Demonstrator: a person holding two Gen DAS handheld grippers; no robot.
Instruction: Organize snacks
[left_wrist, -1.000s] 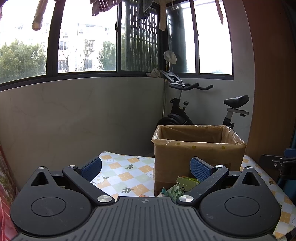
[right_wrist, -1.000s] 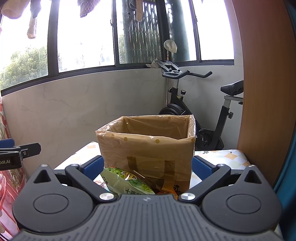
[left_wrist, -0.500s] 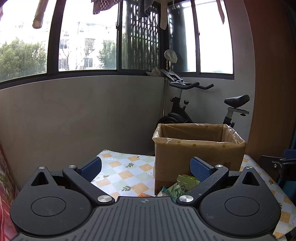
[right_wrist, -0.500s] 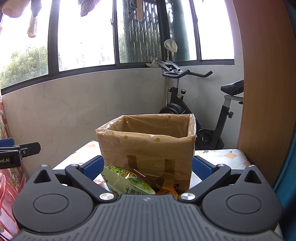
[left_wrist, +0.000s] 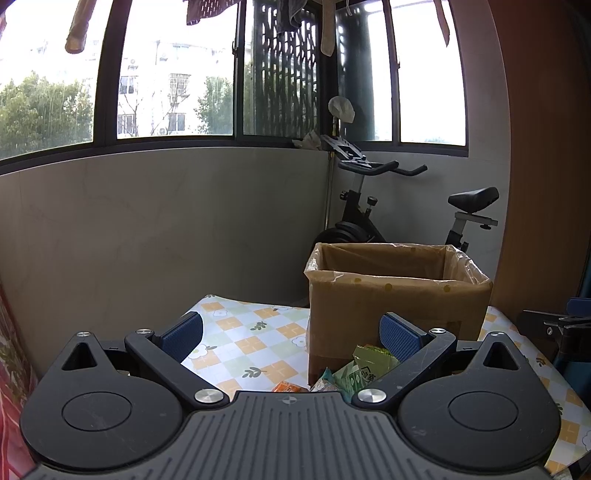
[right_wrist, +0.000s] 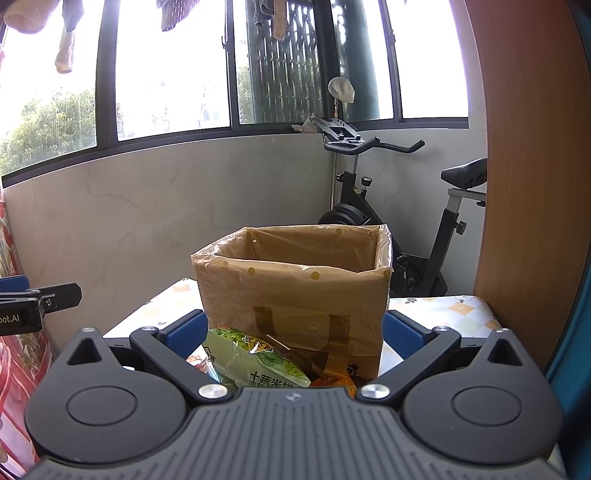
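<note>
- Left wrist view: I'm holding the left gripper (left_wrist: 291, 330) level above the checked tablecloth (left_wrist: 255, 332), jaws spread wide and gripping nothing. The cardboard box (left_wrist: 397, 295) is sitting at two o'clock, open-topped and plastic-lined, likely so packets can drop straight in. Green snack packets (left_wrist: 364, 371) are lying at five o'clock, against the box's front.
- Right wrist view: I'm keeping the right gripper (right_wrist: 293, 328) level too, pointing at the box (right_wrist: 295, 280) at twelve o'clock, jaws apart and bare. A green snack bag (right_wrist: 255, 362) is resting at six o'clock between the fingers, untouched. I judge nothing is boxed yet, though I can't see the box floor.
</note>
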